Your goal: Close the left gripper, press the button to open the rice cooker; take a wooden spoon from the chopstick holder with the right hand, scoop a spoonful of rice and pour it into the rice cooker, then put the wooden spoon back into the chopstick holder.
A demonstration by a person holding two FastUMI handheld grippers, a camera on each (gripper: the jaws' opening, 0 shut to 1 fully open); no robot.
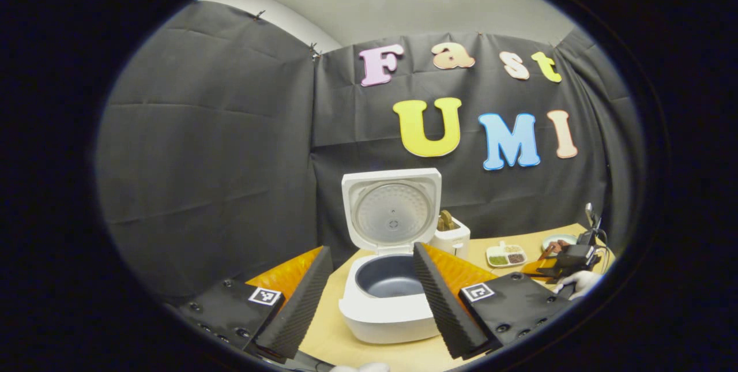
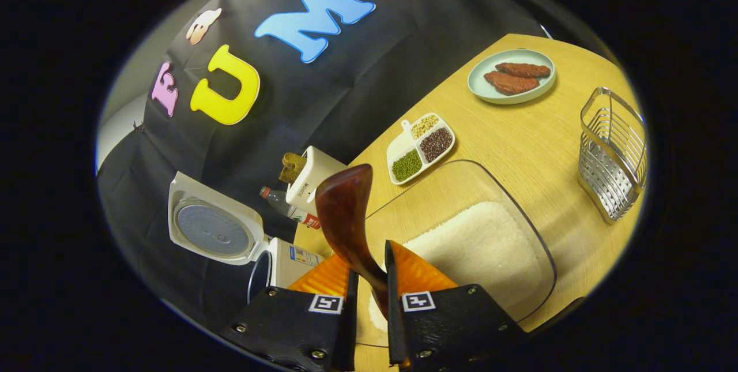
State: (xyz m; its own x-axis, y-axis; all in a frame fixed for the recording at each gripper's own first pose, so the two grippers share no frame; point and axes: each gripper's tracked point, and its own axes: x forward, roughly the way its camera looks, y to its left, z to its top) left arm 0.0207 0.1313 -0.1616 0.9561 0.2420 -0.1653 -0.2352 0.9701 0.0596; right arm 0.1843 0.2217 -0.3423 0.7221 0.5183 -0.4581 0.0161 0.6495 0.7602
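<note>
On the wooden table (image 1: 369, 354), in the left gripper view, the rice cooker (image 1: 387, 303) is seen with its lid (image 1: 392, 210) raised upright and its dark inner pot (image 1: 389, 275) exposed. The left gripper (image 1: 369, 294) is held before it with its jaws spread wide apart, nothing between them, so that the pot's mouth is framed in the gap. Just behind the cooker's right edge a white chopstick holder (image 1: 452, 236) is placed, and farther right a divided dish of beans (image 1: 506, 256) is set near the table's far edge. At the right margin the right gripper (image 1: 568, 262) is seen, well apart from the cooker.

In the right gripper view the right gripper (image 2: 369, 303) is clenched on the handle of the wooden spoon (image 2: 346, 210), whose bowl is raised above the fingers. A clear tray of white rice (image 2: 478, 245) is found just ahead. Open tabletop is left between that tray, the divided dish (image 2: 420, 147), a pale plate (image 2: 512, 78) with two brown pieces and a wire basket (image 2: 612, 153) near the table's edge. The open cooker (image 2: 230, 239) and the holder (image 2: 308, 179) are seen to the left.
</note>
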